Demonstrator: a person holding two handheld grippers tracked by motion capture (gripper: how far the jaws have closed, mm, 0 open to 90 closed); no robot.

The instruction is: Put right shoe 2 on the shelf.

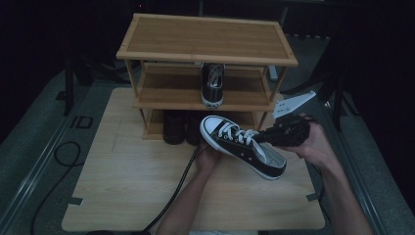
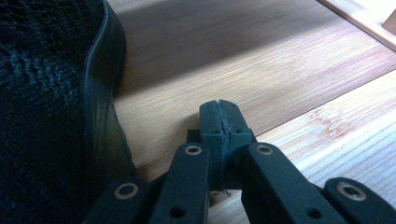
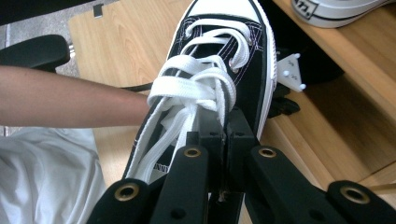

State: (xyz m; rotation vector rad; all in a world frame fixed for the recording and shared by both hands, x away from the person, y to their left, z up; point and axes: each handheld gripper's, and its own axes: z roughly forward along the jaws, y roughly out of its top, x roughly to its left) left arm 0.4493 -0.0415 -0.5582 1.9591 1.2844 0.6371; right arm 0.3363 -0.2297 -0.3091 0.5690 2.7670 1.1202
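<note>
Aloft, black sneaker [image 1: 243,145] clamped at tongue in right tongs [image 3: 226,122].

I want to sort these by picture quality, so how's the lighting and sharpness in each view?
High view: dim, dark surroundings, the sneaker still readable. Left gripper view: bright wood with a broad shadow, the dark shoe at the left murky. Right gripper view: well lit, laces crisp.

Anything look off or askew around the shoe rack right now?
One thing: the black sneaker is off the table, tilted, the right gripper shut on its side by the laces. Its mate stands alone on the rack's middle shelf. The left gripper is shut, holding nothing. No damage or spills.
</note>
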